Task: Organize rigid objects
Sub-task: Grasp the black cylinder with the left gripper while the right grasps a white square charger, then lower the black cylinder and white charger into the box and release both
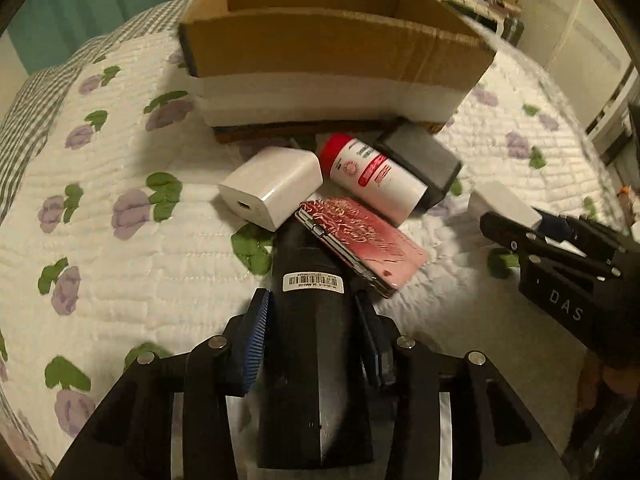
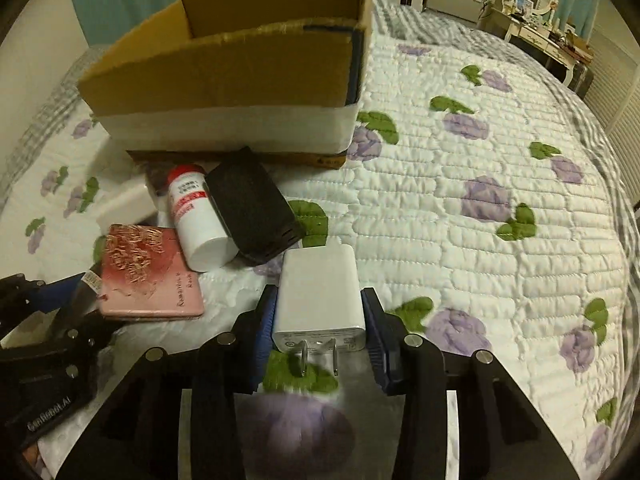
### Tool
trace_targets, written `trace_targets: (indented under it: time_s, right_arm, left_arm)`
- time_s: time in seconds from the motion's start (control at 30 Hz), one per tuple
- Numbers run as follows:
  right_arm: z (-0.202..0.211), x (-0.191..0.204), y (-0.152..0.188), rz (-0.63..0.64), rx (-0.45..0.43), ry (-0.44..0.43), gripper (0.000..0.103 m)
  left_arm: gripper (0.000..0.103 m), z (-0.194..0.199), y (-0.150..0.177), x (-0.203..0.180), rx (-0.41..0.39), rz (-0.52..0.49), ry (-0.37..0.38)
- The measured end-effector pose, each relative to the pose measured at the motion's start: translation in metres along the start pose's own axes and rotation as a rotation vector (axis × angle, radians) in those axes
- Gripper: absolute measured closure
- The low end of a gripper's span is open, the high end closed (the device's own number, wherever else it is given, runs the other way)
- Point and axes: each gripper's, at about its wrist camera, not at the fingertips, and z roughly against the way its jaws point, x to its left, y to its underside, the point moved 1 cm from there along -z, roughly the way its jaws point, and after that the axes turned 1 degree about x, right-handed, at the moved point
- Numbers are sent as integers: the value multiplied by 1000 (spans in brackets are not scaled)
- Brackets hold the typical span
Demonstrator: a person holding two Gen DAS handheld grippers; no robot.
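On the quilted white bed cover point(image 2: 460, 240) with purple flowers, a white square charger block point(image 1: 272, 186) is seen at the left of the pile in the left wrist view. Beside it, a black cylindrical object with a barcode label point(image 1: 312, 300) is clamped between the blue-padded jaws of the left gripper point(image 1: 314, 332). Its far end is overlapped by a pink card case with gold lettering point(image 1: 360, 240). Next, a white bottle with a red cap point(image 1: 372, 176) is laid on its side, touching a dark grey rectangular box point(image 1: 420, 160). Behind these, an open cardboard box point(image 1: 332, 48) is set. At the right, a white plug adapter with two metal prongs point(image 2: 320, 300) is gripped by the right gripper point(image 2: 320, 320), prongs toward the camera.
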Motion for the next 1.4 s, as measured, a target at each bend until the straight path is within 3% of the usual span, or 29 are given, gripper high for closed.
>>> trace_targets:
  time_s: [0.33, 0.67, 1.07, 1.4]
  right_arm:
    - [63, -3, 6, -12, -95, 18, 63]
    - [117, 14, 1, 20, -192, 25, 63]
    - [169, 37, -48, 99, -314, 22, 63]
    - [149, 43, -110, 134, -336, 18, 63]
  left_arm:
    - [63, 42, 8, 6, -69, 16, 37]
    - [63, 102, -5, 8, -219, 3, 49]
    - [63, 150, -66, 14, -366, -2, 43]
    - [62, 141, -133, 22, -402, 0, 39]
